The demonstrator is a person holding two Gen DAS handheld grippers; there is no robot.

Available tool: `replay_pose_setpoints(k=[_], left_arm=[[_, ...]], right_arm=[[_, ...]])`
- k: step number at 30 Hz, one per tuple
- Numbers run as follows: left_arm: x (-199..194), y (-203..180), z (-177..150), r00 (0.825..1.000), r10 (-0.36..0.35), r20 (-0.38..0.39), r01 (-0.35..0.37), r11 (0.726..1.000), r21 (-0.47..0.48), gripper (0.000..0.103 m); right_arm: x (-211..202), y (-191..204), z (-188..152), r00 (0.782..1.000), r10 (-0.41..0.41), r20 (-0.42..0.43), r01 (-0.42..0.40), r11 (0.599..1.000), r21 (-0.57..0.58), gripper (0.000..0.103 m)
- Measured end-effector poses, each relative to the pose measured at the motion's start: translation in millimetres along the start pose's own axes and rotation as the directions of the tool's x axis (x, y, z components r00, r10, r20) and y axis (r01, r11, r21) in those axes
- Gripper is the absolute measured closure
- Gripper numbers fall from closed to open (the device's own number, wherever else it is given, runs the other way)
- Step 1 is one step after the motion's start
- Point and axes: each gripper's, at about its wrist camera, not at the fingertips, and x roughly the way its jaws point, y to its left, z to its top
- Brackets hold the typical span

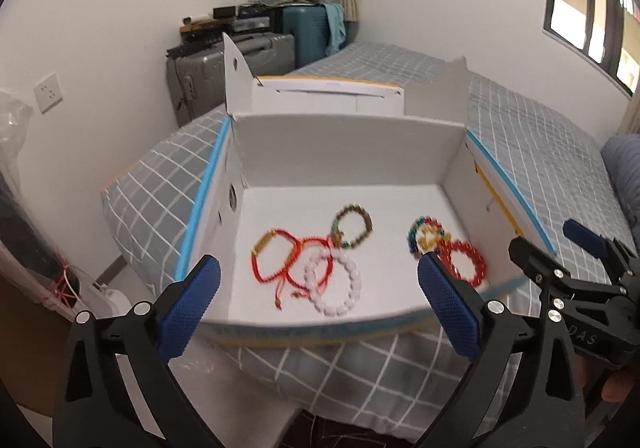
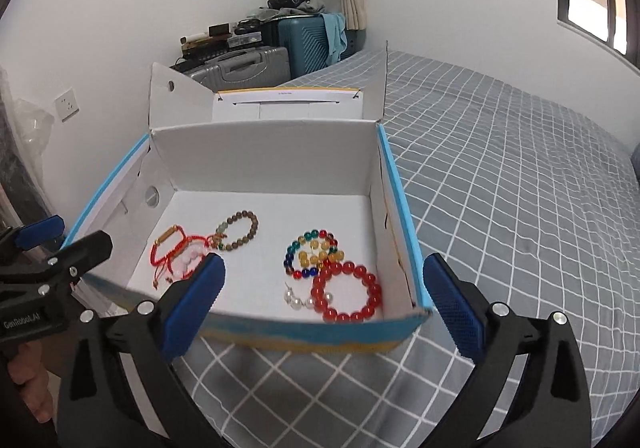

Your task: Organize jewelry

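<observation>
A bed [image 2: 500, 167] with a grey checked cover is carrying an open white cardboard box [image 2: 260, 155], with suitcases [image 2: 256, 61] standing against the wall behind. The left gripper [image 1: 318, 304] is hovering at the box's near left side with jaws spread wide and empty, while inside are lying, left to right, a red cord bracelet [image 2: 170, 248], a white bead bracelet [image 1: 338, 284], a brown bead bracelet [image 2: 238, 230], a multicoloured bead bracelet [image 2: 312, 254] and a red bead bracelet [image 2: 346, 292]. The right gripper [image 2: 326, 304] is hanging before the box's near right corner, jaws likewise wide apart and holding nothing.
</observation>
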Motion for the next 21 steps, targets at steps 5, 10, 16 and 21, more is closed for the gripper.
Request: replay_pose_setpoints(k=[5, 10, 16, 21], left_arm=[[-1, 3, -19, 1.000, -0.014, -0.023, 0.014, 1.000, -0.009, 0.006], [-3, 2, -29, 1.000, -0.003, -0.022, 0.003, 1.000, 0.001, 0.006], [0, -1, -33, 0.999, 0.001, -0.036, 0.000, 1.000, 0.003, 0.006], [2, 1, -34, 0.999, 0.001, -0.041, -0.001, 1.000, 0.000, 0.006]], right_arm=[[-6, 1, -15, 1.000, -0.004, 0.002, 0.004, 1.000, 0.005, 0.008], [-5, 0, -22, 1.000, 0.001, -0.014, -0.001, 1.000, 0.019, 0.008], [-2, 0, -25, 1.000, 0.004, -0.026, -0.003, 1.000, 0.025, 0.008], [-2, 1, -26, 1.000, 0.008, -0.030, -0.007, 1.000, 0.025, 0.008]])
